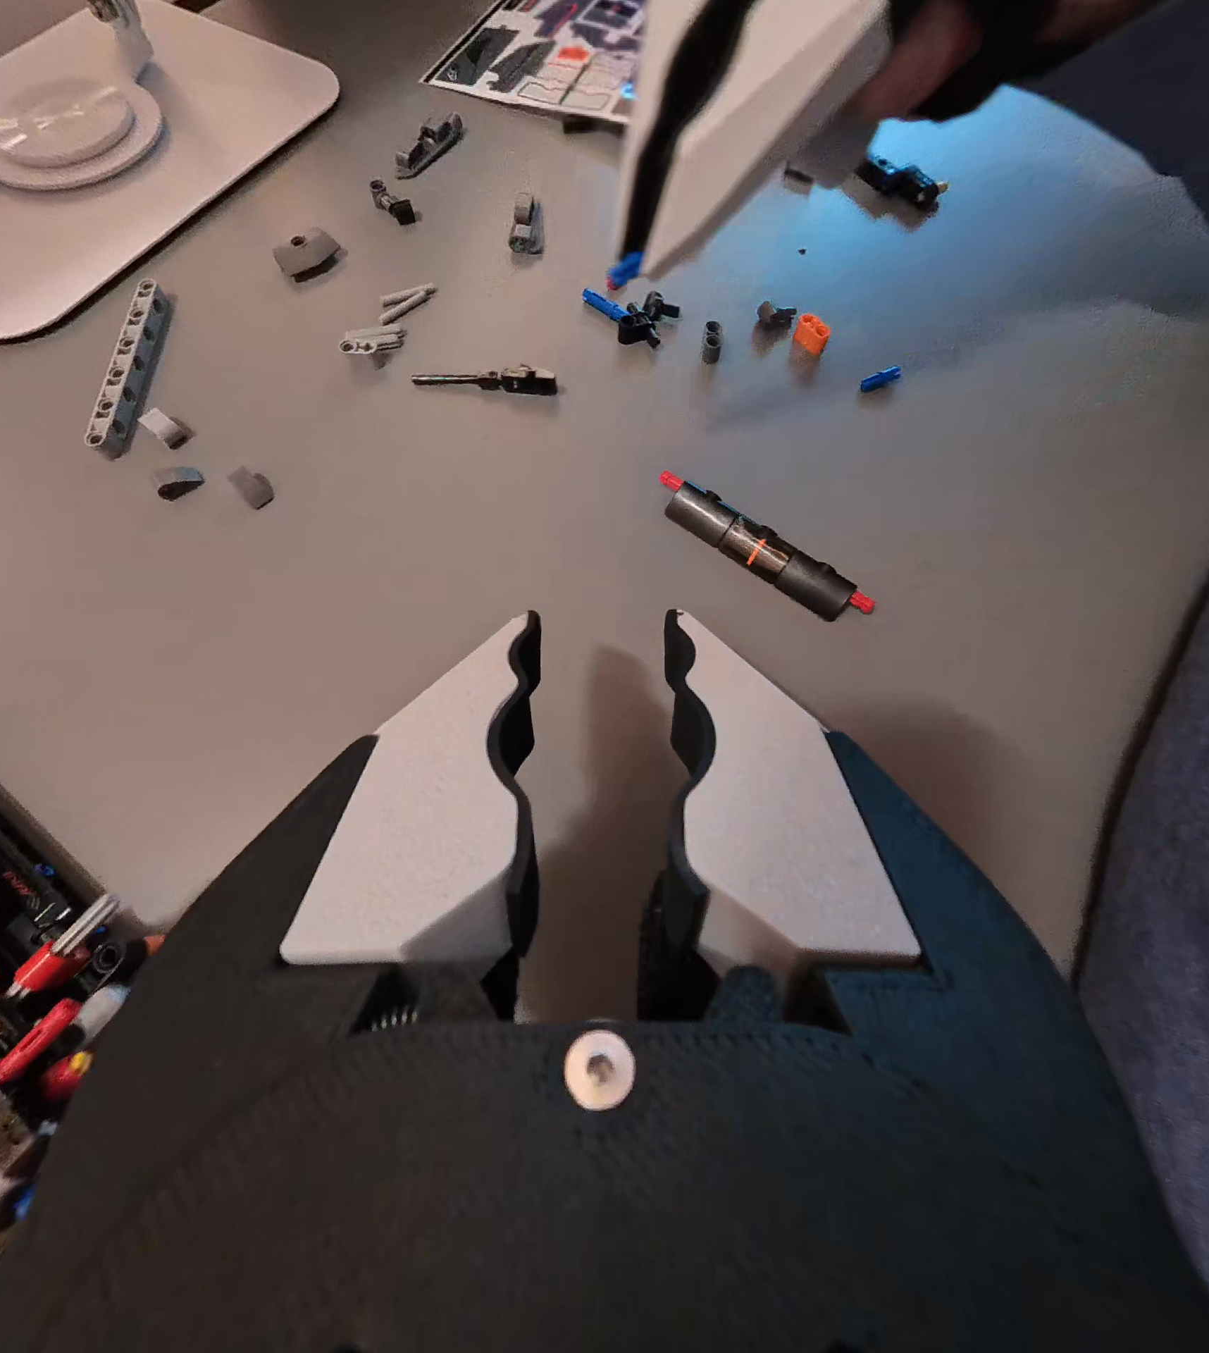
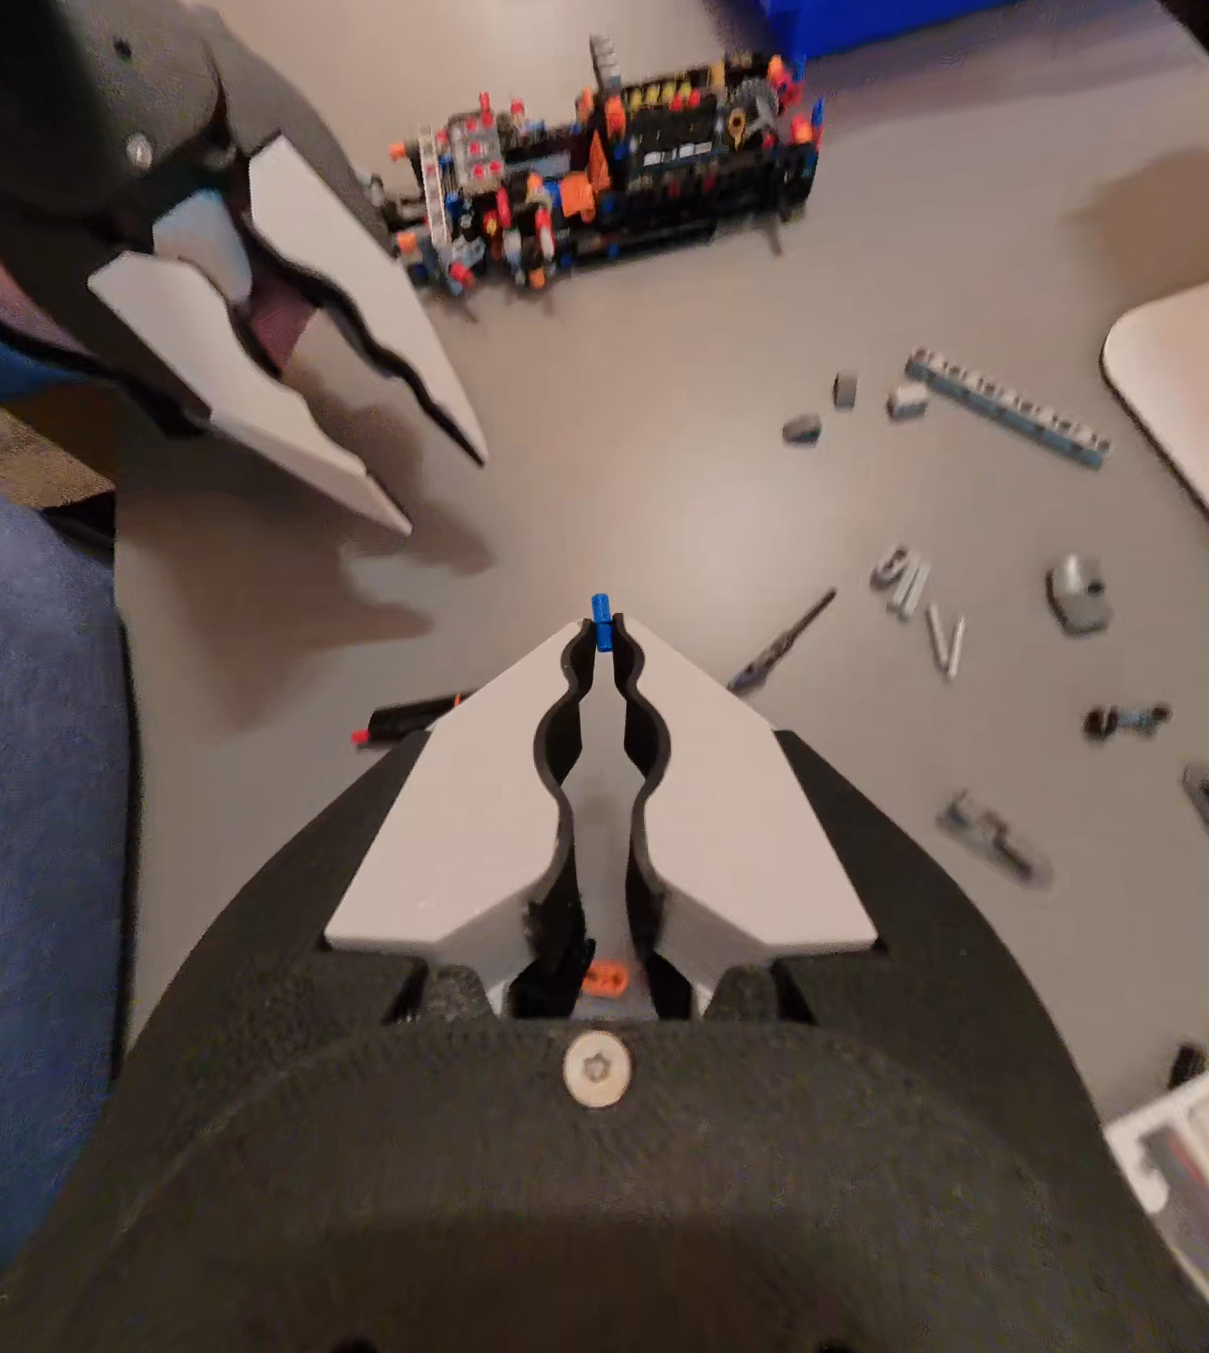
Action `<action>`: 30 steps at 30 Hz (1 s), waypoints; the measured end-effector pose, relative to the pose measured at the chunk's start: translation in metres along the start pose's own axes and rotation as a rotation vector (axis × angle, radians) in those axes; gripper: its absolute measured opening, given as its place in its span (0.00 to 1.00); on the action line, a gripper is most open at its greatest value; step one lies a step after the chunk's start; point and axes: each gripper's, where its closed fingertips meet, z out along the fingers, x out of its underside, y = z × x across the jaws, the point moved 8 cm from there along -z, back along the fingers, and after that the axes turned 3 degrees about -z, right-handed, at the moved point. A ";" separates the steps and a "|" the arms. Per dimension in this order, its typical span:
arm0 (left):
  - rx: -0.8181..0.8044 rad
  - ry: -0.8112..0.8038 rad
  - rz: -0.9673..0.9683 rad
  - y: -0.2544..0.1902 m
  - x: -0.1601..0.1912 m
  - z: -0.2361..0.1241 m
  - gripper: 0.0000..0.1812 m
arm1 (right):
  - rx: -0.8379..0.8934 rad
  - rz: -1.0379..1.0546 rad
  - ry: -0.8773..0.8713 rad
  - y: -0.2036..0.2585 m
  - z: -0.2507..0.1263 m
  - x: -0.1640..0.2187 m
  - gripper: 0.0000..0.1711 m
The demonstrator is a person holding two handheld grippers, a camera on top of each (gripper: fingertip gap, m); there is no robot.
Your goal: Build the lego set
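Hovering left gripper (image 1: 601, 622), jaws apart, nothing in it | black cylinder piece (image 1: 766, 548) lying on the table (image 1: 440, 556) just to its right | right gripper (image 2: 605, 622) pinching a tiny blue pin (image 2: 601, 622) at its tips | half-built lego model (image 2: 601, 168) at the far side

Black cylinder (image 2: 415, 714) half hidden behind right fingers (image 2: 484, 769); rt-side parts blurred.

We note dim, warm light with blue glare on the table (image 1: 953, 293); soft shadows; wide-angle edge distortion; motion blur across the right wrist view's loose parts (image 2: 989, 835).
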 end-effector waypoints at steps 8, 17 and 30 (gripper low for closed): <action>0.047 0.042 0.003 -0.028 -0.001 0.014 0.19 | -0.029 0.033 0.076 0.041 -0.007 0.056 0.01; 0.036 0.061 -0.005 -0.056 -0.011 0.041 0.20 | 0.000 -0.038 0.106 0.045 0.009 0.069 0.01; 0.002 0.128 0.026 -0.050 -0.010 0.065 0.15 | -0.003 -0.142 0.144 0.032 0.029 0.050 0.01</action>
